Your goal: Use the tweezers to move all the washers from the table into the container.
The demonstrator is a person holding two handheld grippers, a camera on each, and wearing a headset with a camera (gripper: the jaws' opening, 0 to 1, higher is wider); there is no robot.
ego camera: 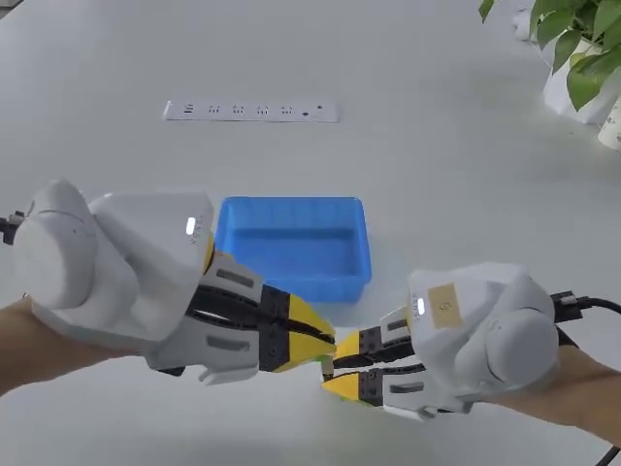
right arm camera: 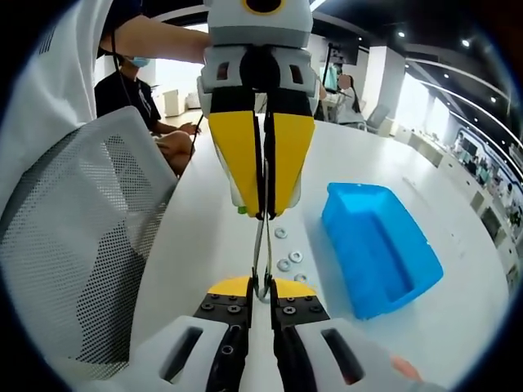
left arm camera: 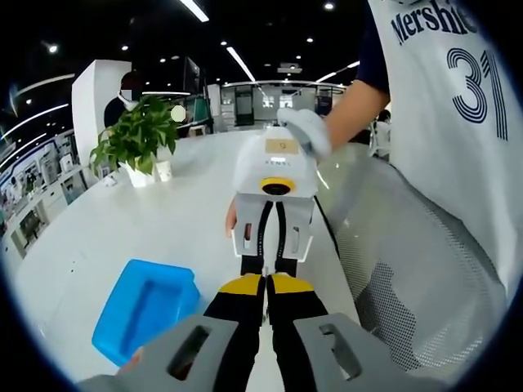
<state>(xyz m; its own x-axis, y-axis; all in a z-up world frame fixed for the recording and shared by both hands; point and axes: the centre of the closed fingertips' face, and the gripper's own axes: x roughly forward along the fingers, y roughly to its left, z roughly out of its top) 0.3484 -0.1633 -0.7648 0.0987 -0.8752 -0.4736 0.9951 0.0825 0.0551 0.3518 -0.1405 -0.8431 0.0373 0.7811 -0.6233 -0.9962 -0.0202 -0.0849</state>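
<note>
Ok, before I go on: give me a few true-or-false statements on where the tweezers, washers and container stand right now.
1. The blue container holds no washers. True.
2. The tweezers lie flat on the table. False: they span between the left gripper and the right gripper, and both look shut on them.
3. Several washers lie on the table beside the container. True.
4. The grippers are far apart. False: they meet tip to tip in front of the container.
5. A power strip lies beyond the container. True.
</note>
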